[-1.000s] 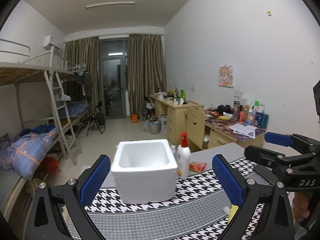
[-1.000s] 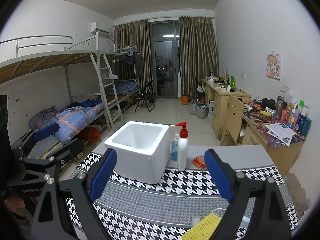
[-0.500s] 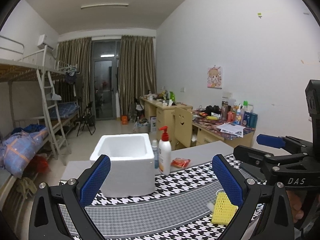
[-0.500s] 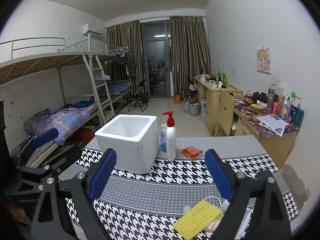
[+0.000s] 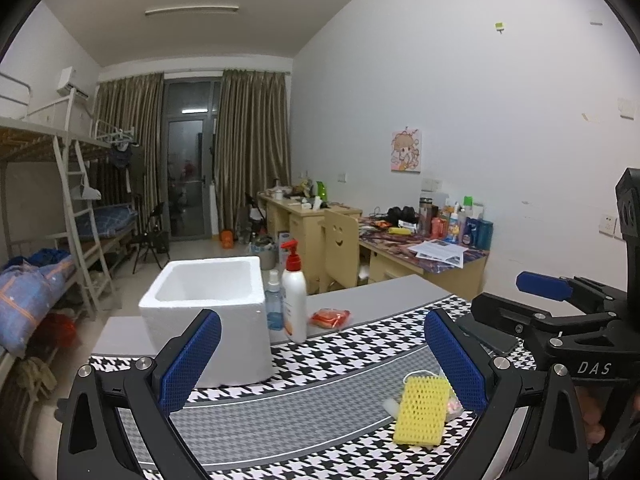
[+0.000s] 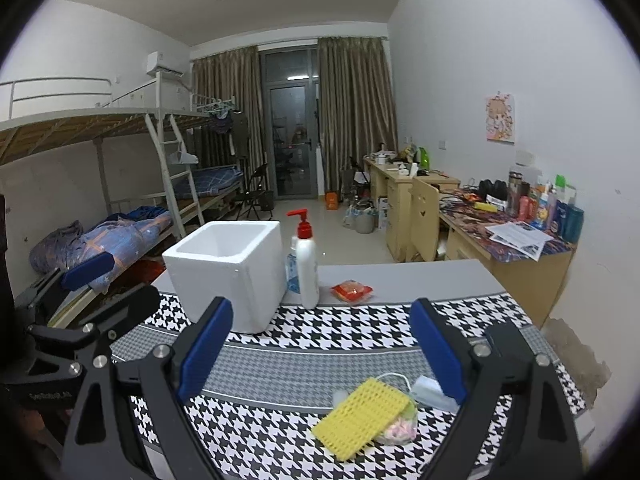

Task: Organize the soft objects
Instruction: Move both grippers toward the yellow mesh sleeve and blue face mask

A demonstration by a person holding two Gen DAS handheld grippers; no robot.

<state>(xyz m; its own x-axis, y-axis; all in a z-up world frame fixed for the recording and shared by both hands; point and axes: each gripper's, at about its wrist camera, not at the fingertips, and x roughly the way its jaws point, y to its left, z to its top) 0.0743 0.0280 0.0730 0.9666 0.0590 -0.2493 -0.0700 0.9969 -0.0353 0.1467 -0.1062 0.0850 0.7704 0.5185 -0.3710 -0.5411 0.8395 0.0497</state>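
A yellow mesh sponge [image 5: 421, 410] [image 6: 362, 412] lies near the front right of the houndstooth table mat [image 5: 340, 364], on top of a small clear bag of pale items [image 6: 398, 428] and beside a white mask [image 6: 430, 394]. A white foam box [image 5: 210, 312] [image 6: 226, 270] stands open-topped at the back left. An orange packet [image 5: 330, 317] [image 6: 352, 291] lies behind the mat. My left gripper [image 5: 320, 360] hangs open above the mat, with nothing between its blue pads. My right gripper [image 6: 322, 350] is also open and empty, above the sponge pile.
A white pump bottle with a red top [image 5: 294, 296] [image 6: 307, 264] and a small blue spray bottle [image 5: 273, 304] stand just right of the foam box. A dark flat object [image 5: 492, 336] lies at the mat's right. Desks, a chair and bunk beds fill the room behind.
Both grippers have pulled back and shifted right, so the foam box sits further left and the yellow sponge pile has come fully into view. Both stay open.
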